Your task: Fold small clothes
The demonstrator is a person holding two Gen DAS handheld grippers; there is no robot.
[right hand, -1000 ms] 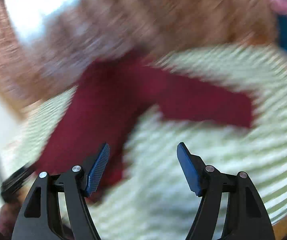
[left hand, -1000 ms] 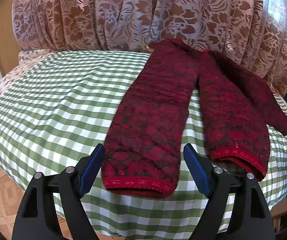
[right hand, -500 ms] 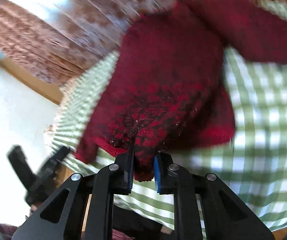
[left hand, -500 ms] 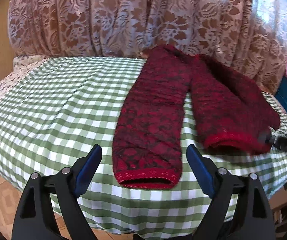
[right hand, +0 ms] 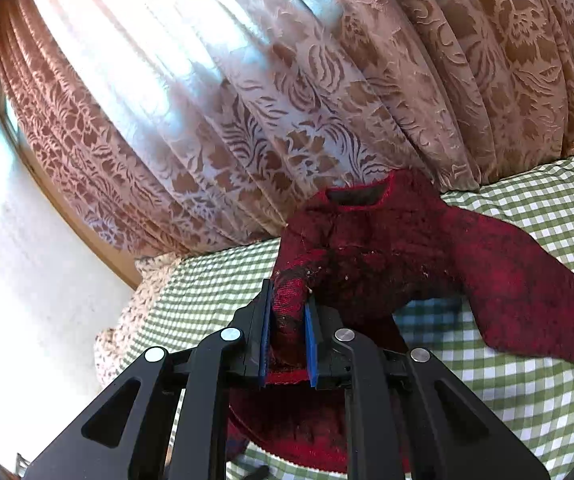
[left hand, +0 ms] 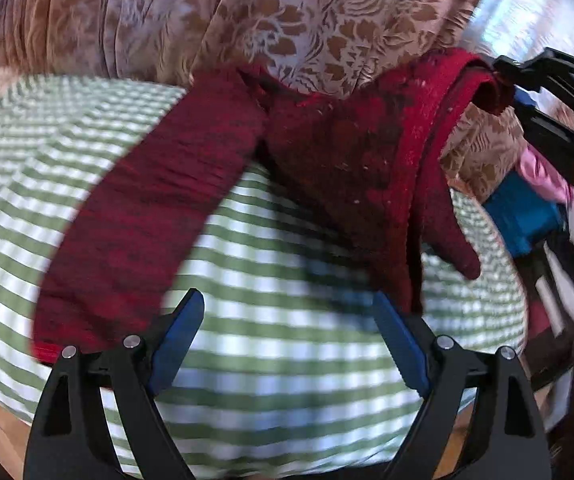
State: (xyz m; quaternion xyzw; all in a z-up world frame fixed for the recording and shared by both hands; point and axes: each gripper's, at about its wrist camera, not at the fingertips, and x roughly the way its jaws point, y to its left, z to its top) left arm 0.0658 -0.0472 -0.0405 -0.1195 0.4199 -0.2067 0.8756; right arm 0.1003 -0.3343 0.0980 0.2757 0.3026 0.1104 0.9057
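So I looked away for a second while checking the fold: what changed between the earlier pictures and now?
The right gripper, open a second ago, closed on one leg hem of the dark red patterned knit trousers and lifted it up off the green-and-white checked tablecloth. The left gripper stays open and empty; the other trouser leg still lies flat.

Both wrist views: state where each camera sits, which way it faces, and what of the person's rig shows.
Left wrist: behind the open left gripper, low over the checked tablecloth, facing the red trousers and curtain; the right gripper shows top right.
Right wrist: behind the right gripper, shut on a trouser hem, tilted up at the curtain.
Shared: trousers, tablecloth, curtain.
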